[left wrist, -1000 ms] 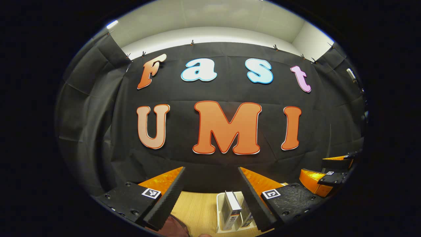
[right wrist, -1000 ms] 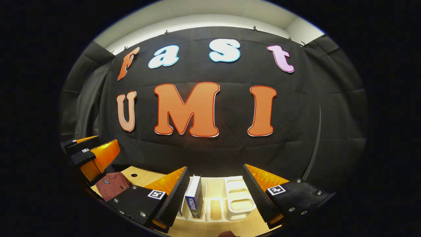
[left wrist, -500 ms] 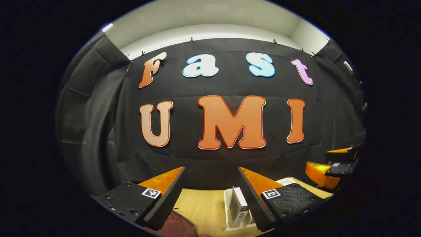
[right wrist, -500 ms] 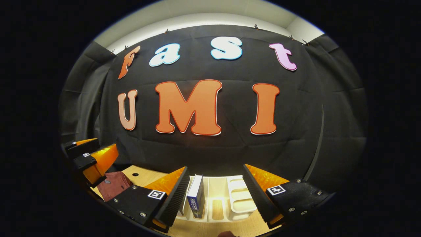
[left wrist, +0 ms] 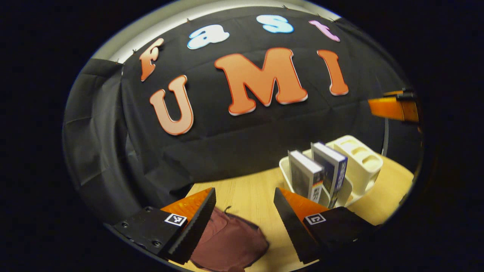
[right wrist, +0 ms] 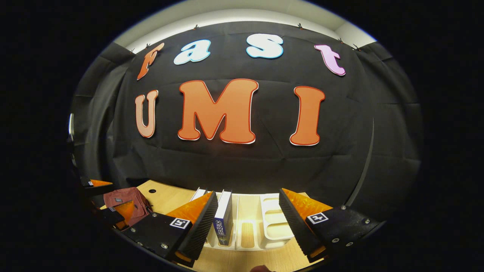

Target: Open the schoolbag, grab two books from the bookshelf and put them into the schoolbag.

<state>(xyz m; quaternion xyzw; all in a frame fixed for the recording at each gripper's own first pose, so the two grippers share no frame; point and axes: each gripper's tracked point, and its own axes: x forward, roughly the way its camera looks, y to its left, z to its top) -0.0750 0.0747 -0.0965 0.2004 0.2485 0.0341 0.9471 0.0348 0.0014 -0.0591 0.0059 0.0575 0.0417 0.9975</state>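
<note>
A wooden table (left wrist: 245,192) fills the lower frame. A maroon schoolbag (left wrist: 230,241) lies at its lower left; a white bookshelf (left wrist: 359,162) stands at right.

Bare table (left wrist: 242,189) between schoolbag (left wrist: 230,241) and bookshelf (left wrist: 355,170), two upright books (left wrist: 317,173) filling the shelf's near slots, far slots free

Recording booth, prob. a lab: black cloth wall (right wrist: 242,166) clipped up under a plain white wall (right wrist: 242,15), small wood table (left wrist: 245,192).
</note>
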